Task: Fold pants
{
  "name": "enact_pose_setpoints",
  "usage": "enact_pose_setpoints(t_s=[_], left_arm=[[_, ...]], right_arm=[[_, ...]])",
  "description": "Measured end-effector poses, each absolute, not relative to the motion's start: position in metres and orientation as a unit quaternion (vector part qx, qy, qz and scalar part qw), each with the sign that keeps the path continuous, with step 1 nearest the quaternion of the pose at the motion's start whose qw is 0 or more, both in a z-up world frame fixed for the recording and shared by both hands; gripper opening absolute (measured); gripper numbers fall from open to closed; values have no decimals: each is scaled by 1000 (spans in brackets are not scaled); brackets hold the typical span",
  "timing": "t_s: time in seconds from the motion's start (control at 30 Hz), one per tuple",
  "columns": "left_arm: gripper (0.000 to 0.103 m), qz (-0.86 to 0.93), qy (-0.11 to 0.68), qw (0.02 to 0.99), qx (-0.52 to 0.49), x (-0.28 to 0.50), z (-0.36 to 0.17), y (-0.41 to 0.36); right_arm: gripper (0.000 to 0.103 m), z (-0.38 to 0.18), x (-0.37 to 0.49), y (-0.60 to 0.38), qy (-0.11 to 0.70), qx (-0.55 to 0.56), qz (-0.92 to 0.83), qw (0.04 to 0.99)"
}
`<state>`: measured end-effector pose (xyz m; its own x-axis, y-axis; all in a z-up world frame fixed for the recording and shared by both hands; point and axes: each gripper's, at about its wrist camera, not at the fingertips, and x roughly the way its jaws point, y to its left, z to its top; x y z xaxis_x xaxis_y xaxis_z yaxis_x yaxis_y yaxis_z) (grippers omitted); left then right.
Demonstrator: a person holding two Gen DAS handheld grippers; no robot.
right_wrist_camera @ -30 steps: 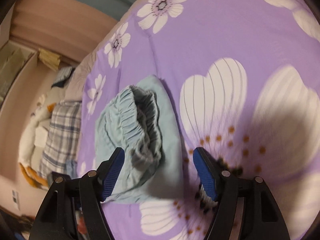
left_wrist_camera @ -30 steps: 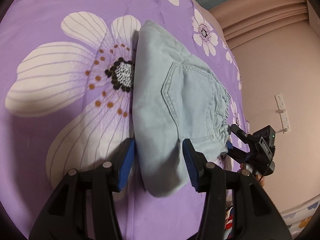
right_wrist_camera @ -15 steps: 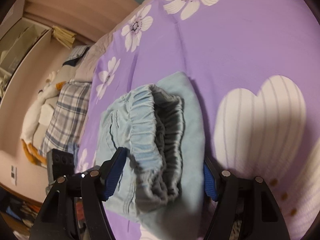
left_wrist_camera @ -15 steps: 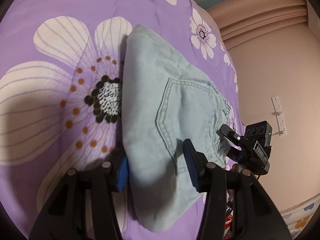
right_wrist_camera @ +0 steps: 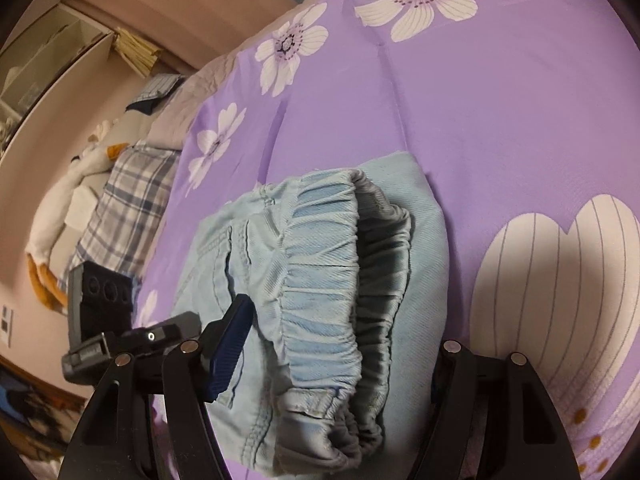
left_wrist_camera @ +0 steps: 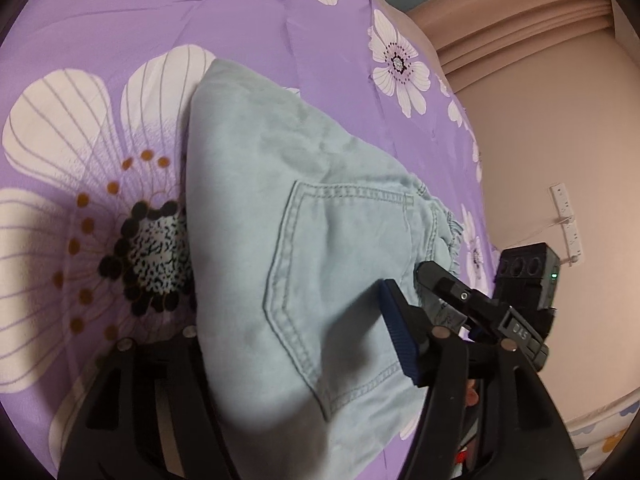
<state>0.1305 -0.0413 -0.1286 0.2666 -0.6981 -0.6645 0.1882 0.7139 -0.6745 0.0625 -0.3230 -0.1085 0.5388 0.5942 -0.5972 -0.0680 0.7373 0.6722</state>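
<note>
The left gripper (left_wrist_camera: 296, 344), a black two-finger tool with ribbed blue pads, straddles one end of the pale blue denim pants (left_wrist_camera: 304, 240), already folded into a thick bundle. Its jaws are opening, with the fold lying between them. One blue pad shows against the cloth beside the stitched back pocket (left_wrist_camera: 344, 276), but the other pad is hidden under the bundle, so it is hard to say whether either pad presses on it; the grip looks loose rather than clamped. The right gripper (right_wrist_camera: 336, 364) of the same make straddles the opposite end, where the gathered elastic waistband (right_wrist_camera: 332, 280) bulges upward. Its jaws stand wide, one pad beside the waistband's outer face and the far finger beyond the bundle's other flank, its pad out of sight, so nothing looks pinched there. Each tool appears at the lower edge of the other's view, which places the two facing each other across the bundle, probably to square it up or to slide under it from both ends at once. The pants rest on the purple bedspread printed with large white flowers (left_wrist_camera: 120, 32), partly covering one big bloom, near the bed's side edge. Beyond that edge lie a plaid cushion (right_wrist_camera: 128, 200) and a white plush goose (right_wrist_camera: 60, 200).
</note>
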Motion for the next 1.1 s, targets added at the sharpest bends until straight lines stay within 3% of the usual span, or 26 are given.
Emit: enact_pose_setpoints(t_s=[0.07, 0.23, 0.43, 0.7, 1.1], left_arm=[[62, -287, 528, 765, -232, 127, -127, -42], [47, -255, 531, 777, -223, 124, -126, -42], [40, -236, 519, 797, -202, 111, -115, -45], [36, -232, 501, 816, -174, 85, -97, -46], [36, -224, 471, 844, -129, 27, -59, -38]], right_arm=[[70, -107, 61, -320, 437, 293, 193, 828], [60, -98, 54, -308, 438, 248, 163, 849], [48, -85, 44, -295, 424, 206, 132, 872], [41, -67, 23, -273, 409, 153, 105, 893], [39, -33, -21, -254, 380, 108, 110, 912]])
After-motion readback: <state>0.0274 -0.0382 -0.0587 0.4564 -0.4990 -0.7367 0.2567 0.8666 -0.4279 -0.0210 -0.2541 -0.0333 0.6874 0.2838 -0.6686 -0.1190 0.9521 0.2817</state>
